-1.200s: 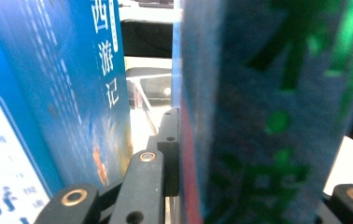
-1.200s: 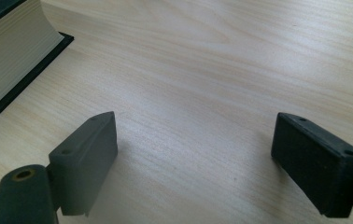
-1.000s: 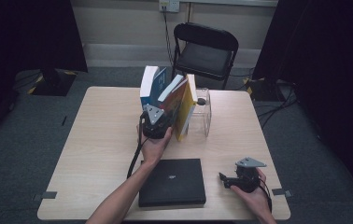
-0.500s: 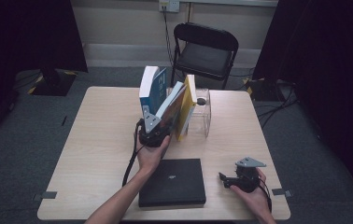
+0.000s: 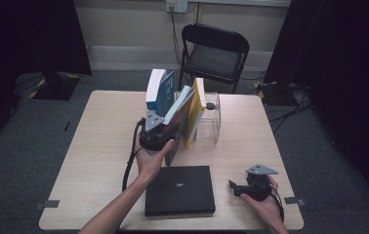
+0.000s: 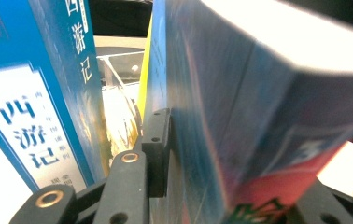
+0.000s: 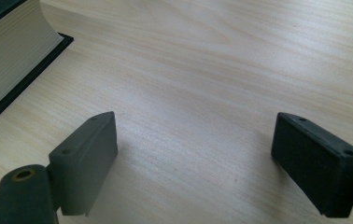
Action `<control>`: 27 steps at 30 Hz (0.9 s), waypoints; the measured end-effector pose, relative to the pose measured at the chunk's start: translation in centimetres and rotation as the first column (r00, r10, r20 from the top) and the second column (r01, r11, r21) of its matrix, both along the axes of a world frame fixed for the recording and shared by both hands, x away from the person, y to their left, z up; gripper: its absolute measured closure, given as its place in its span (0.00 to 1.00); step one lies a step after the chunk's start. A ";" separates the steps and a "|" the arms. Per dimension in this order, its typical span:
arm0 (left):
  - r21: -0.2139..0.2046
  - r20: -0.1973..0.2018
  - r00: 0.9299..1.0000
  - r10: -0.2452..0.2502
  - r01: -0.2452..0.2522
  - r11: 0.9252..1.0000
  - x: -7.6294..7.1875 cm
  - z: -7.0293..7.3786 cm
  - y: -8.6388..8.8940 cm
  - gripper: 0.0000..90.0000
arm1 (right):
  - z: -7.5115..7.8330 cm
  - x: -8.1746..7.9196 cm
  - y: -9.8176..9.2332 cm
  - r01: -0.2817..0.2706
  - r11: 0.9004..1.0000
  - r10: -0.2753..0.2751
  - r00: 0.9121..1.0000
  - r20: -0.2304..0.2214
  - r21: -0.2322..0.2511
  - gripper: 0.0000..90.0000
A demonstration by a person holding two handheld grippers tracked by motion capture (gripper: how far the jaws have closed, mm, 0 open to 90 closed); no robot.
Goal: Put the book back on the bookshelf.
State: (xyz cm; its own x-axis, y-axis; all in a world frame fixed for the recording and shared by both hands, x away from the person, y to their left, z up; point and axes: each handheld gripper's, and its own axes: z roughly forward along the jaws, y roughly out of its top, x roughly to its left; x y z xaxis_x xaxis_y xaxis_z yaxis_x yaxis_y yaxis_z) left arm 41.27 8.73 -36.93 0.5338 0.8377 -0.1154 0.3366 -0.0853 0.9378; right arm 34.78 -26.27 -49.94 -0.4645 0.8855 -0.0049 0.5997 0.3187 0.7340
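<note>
Your left gripper (image 5: 159, 138) at leaning book (image 5: 178, 113): jaws just been opening, book between them, pads loosening (whether they press, cannot tell). Book now tilts against yellow book (image 5: 197, 113) in row by clear bookend (image 5: 214, 117), so placement looks near done. Cover blue, red band low. Right gripper (image 5: 241, 187) open, empty, beside black book (image 5: 180, 190).

Recording studio: black curtains (image 5: 31, 34), cables (image 5: 290, 105)
</note>
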 end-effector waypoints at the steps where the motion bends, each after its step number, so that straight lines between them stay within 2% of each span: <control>1: 0.009 -0.007 1.000 -0.008 0.008 1.000 0.0 0.4 0.0 0.72 | 0.0 0.0 0.0 0.000 1.000 0.000 1.000 0.000 0.000 0.16; 2: 0.021 -0.015 1.000 -0.015 0.015 1.000 -0.1 0.8 0.1 0.72 | 0.0 0.0 0.0 0.000 1.000 0.000 1.000 0.000 0.000 0.16; 4: 0.060 0.002 1.000 -0.011 0.011 0.998 -0.4 1.5 0.1 0.73 | 0.0 0.0 0.0 0.000 1.000 0.000 1.000 0.000 0.000 0.16; 5: 0.072 -0.008 1.000 -0.012 0.013 0.997 -0.3 1.9 0.1 0.73 | 0.0 0.0 0.0 0.000 1.000 0.000 1.000 0.000 0.000 0.16; 8: 0.084 -0.082 0.996 -0.036 0.043 0.996 0.1 3.1 0.2 0.73 | 0.0 0.0 0.0 0.001 1.000 -0.001 1.000 0.000 0.000 0.16; 11: 0.144 -0.131 0.990 -0.043 0.062 0.988 0.5 4.1 0.1 0.73 | 0.0 0.0 0.0 0.002 1.000 -0.002 1.000 0.000 0.000 0.16; 13: 0.142 -0.144 0.989 -0.044 0.065 0.988 0.7 4.5 0.2 0.73 | 0.0 0.0 0.0 0.003 1.000 -0.003 1.000 0.000 0.000 0.16; 14: 0.151 -0.191 0.980 -0.049 0.079 0.985 1.0 5.2 0.2 0.72 | 0.0 0.0 0.0 0.004 1.000 -0.004 1.000 0.001 -0.001 0.16; 15: 0.152 -0.219 0.974 -0.058 0.093 0.984 1.3 5.5 0.2 0.71 | 0.0 0.0 0.0 0.004 1.000 -0.004 1.000 0.001 -0.001 0.16; 16: 0.152 -0.219 0.974 -0.058 0.093 0.984 1.3 5.5 0.2 0.71 | 0.0 0.0 0.0 0.004 1.000 -0.004 1.000 0.001 -0.001 0.16; 17: 0.163 -0.283 0.957 -0.060 0.110 0.980 1.9 6.2 0.1 0.71 | 0.0 0.0 0.0 0.004 1.000 -0.004 1.000 0.001 -0.001 0.16; 18: 0.179 -0.308 0.950 -0.056 0.115 0.977 2.2 6.5 -0.1 0.71 | 0.0 0.0 0.0 0.004 1.000 -0.004 1.000 0.001 -0.001 0.16; 19: 0.192 -0.323 0.945 -0.044 0.111 0.975 2.4 6.9 -0.2 0.70 | 0.0 0.0 0.0 0.004 1.000 -0.004 1.000 0.001 -0.001 0.16; 20: 0.210 -0.339 0.940 -0.044 0.121 0.970 2.7 7.2 -0.2 0.71 | 0.0 0.0 0.1 0.005 1.000 -0.005 1.000 0.001 0.000 0.16; 22: 0.215 -0.362 0.932 -0.024 0.109 0.971 3.3 7.9 -0.2 0.72 | 0.0 0.0 0.0 0.005 1.000 -0.005 1.000 0.001 -0.001 0.16; 23: 0.227 -0.382 0.924 -0.019 0.114 0.967 3.6 8.2 -0.4 0.72 | 0.0 0.0 0.1 0.005 1.000 -0.005 1.000 0.001 -0.001 0.16; 24: 0.237 -0.422 0.906 -0.021 0.133 0.962 4.0 8.5 -0.5 0.72 | 0.0 0.0 0.0 0.005 1.000 -0.005 1.000 0.001 -0.001 0.16; 25: 0.243 -0.469 0.883 -0.025 0.156 0.957 4.6 8.8 -0.6 0.72 | 0.0 0.0 0.0 0.005 1.000 -0.005 1.000 0.001 -0.001 0.16; 26: 0.246 -0.496 0.868 -0.024 0.167 0.955 5.0 9.0 -0.5 0.71 | 0.0 0.0 0.0 0.005 1.000 -0.005 1.000 0.001 -0.001 0.16; 27: 0.253 -0.506 0.863 -0.010 0.159 0.954 5.3 9.2 -0.5 0.72 | 0.0 0.0 0.0 0.005 1.000 -0.005 1.000 0.001 -0.001 0.16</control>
